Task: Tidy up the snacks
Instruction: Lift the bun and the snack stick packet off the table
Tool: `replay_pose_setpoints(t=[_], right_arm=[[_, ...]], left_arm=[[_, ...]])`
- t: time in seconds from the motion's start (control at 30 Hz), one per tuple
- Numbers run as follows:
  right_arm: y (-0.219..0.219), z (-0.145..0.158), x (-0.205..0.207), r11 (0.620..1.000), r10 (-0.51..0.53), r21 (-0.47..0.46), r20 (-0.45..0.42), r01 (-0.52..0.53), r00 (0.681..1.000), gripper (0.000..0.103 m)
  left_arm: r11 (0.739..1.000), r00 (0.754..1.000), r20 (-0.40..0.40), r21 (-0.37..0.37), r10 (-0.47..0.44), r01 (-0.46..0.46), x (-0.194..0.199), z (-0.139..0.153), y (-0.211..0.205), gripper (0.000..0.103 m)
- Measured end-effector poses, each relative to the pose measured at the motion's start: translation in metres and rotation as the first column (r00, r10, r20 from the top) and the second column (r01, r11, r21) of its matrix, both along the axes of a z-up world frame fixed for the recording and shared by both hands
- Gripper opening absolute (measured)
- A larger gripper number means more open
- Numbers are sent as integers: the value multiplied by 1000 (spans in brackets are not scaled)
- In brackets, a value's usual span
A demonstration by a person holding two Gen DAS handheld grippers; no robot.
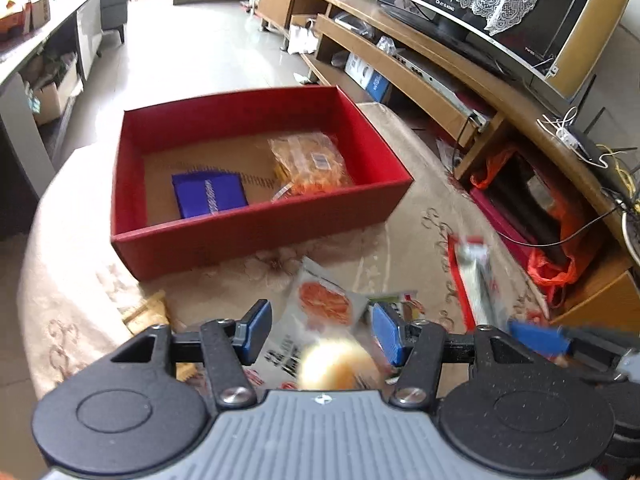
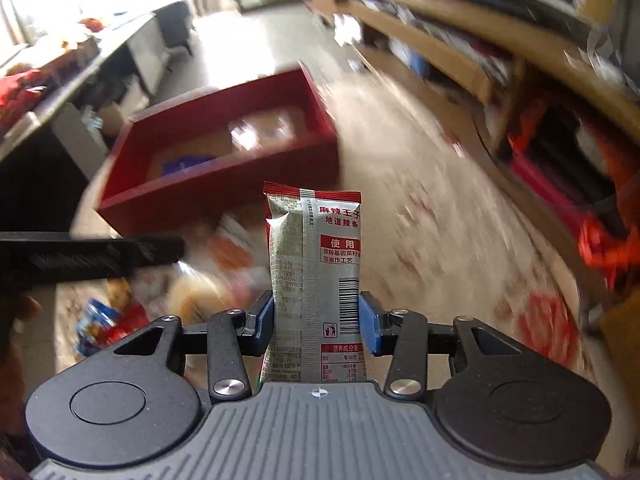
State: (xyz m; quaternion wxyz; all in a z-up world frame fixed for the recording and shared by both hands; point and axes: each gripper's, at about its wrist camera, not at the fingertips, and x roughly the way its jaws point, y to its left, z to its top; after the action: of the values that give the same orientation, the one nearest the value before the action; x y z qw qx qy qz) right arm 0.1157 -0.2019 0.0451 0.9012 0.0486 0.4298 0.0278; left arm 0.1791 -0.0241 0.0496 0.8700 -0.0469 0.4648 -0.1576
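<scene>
1. The left gripper [image 1: 318, 330] hangs at the near edge of the round table with the beige flower-patterned cloth [image 1: 72, 264]; its blue pads stand about half open, and a white plastic snack packet printed with an orange-red dish [image 1: 320, 308] sits between them with a blurred yellowish round thing [image 1: 336, 364] in front. The left wrist view does not show whether the pads press on the packet, so check the grip before lifting further
2. The open red cardboard box with a brown floor [image 1: 256, 236] lies just beyond on the cloth. It already holds a blue foil pouch [image 1: 208, 196] at the left and a clear bag of orange snacks [image 1: 310, 164] at the right, so aim new packets at the bare floor along the left and far sides
3. The right gripper [image 2: 316, 322] has its jaws narrowed onto a tall silver foil packet with red trim and a barcode [image 2: 316, 264], both pads against its edges, and the packet stands upright, clear of the table. In the left wrist view it shows only as a blur at the right
4. Judging from this, carry the silver packet over the box's near wall [image 2: 216, 200], lower it until it rests flat, then release
5. Keep the two tools apart, since the left one's dark arm [image 2: 92, 256] is close by
</scene>
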Motion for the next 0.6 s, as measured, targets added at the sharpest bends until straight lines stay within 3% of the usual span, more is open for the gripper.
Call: replay_pose_setpoints(t=[0.1,0.23,0.3,0.43,0.5,0.6], right_arm=[[5,3,10,1000,16,-10,43,-16,999,51],[-11,-9,23,999,17,39,41,-19,999,51],[-26,-15,29,998,-7,67,12,6,1000,51],[-39,-10,24,996,-15,89,31,12,999,51],[-40,-8,15,995,-10,100,39,6,999,51],[-43,-6,11,993,-2,118,39,-2,999,51]], left_arm=[[1000,1000,-29,12,2,-1,5,-9,3,50],[989,992,-52,87,-114,119,-5,-27,-16,53],[983,983,-108,88,-150,160,-12,-39,-26,54],[983,967,-206,72,-149,167,-30,-61,-46,62],[978,969,-198,119,-146,172,-36,-67,-61,74],[979,974,-214,169,-77,115,-39,-81,-74,77]])
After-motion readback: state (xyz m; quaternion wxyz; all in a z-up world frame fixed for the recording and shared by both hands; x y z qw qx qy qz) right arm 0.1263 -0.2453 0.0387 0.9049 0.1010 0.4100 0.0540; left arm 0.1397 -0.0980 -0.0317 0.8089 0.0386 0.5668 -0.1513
